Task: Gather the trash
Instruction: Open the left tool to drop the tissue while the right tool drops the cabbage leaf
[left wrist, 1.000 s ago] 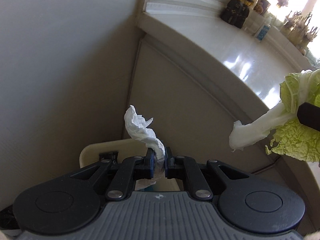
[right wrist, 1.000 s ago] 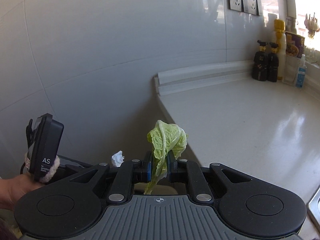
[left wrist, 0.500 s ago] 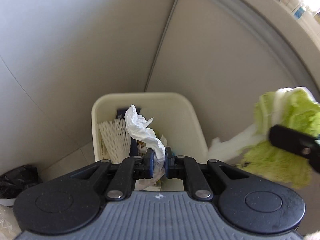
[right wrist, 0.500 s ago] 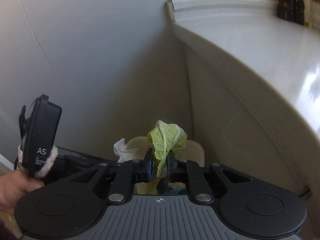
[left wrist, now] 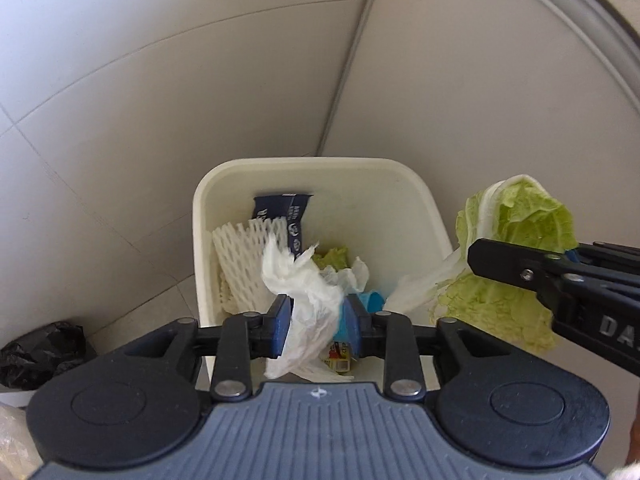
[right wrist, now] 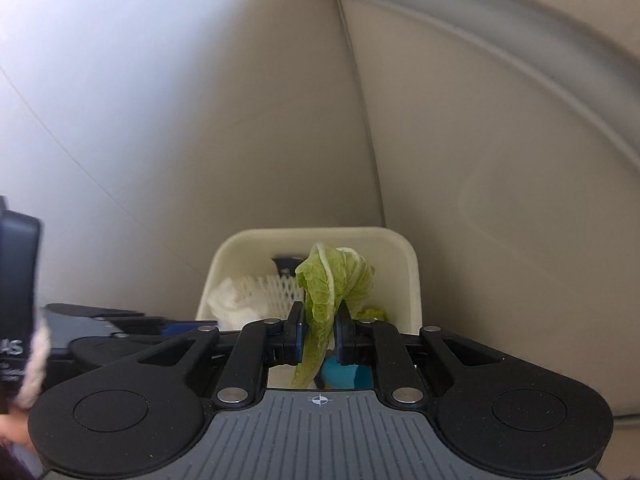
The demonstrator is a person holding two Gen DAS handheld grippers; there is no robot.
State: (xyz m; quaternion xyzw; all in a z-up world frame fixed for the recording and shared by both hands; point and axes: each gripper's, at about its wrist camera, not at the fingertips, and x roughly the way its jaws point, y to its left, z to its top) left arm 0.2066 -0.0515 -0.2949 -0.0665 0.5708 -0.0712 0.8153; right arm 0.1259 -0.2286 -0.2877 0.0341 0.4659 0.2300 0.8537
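Observation:
My left gripper (left wrist: 316, 322) is over a cream waste bin (left wrist: 224, 176). Its jaws stand apart, and a crumpled white tissue (left wrist: 308, 292) hangs loose between them. My right gripper (right wrist: 319, 334) holds a green cabbage leaf (right wrist: 332, 284) between jaws that have begun to part, above the same bin (right wrist: 412, 272). The leaf (left wrist: 516, 236) and the right gripper also show at the right of the left wrist view. The bin holds white foam netting (left wrist: 236, 256), a dark blue wrapper (left wrist: 284, 216), a leaf scrap and a blue piece.
The bin stands in a corner between a pale tiled wall (left wrist: 140, 80) and a beige cabinet side (left wrist: 480, 100) under a counter edge. A black plastic bag (left wrist: 36, 352) lies on the floor to the left of the bin.
Both grippers have dropped and tilted down over the bin. The left jaws have opened around the tissue. The right jaws have widened slightly around the leaf.

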